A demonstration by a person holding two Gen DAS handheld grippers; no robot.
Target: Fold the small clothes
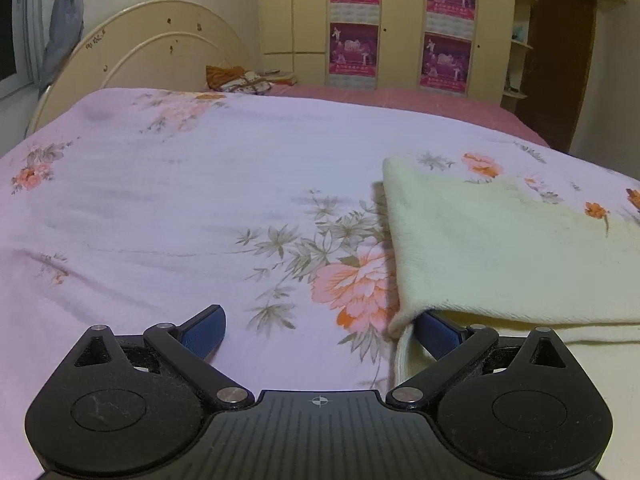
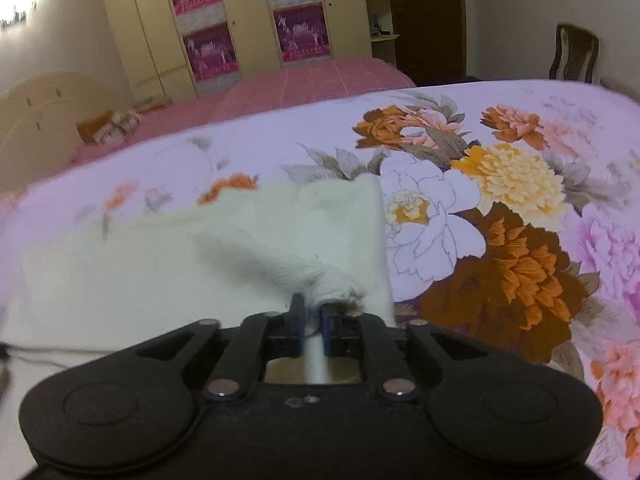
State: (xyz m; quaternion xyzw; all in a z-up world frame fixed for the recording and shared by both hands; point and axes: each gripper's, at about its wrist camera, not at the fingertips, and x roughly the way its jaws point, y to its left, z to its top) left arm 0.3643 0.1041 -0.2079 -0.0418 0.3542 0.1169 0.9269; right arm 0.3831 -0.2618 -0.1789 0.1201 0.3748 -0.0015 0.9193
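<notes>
Right wrist view shows the right gripper [image 2: 311, 316] with its blue pads pressed together on a bunched edge of the cream knitted garment [image 2: 200, 264], which lies directly ahead and to the left of the tool on the lilac floral bedsheet [image 2: 500, 208]. In the left wrist view the left gripper [image 1: 320, 330] is spread wide; its right pad is tucked under the garment's near corner, its left pad sits on bare sheet, gripping nothing. The garment already looks doubled over, with a layered edge beside that pad, so I judge at least one fold done and more folding or smoothing left. No basket, box or other container is visible near either tool.
</notes>
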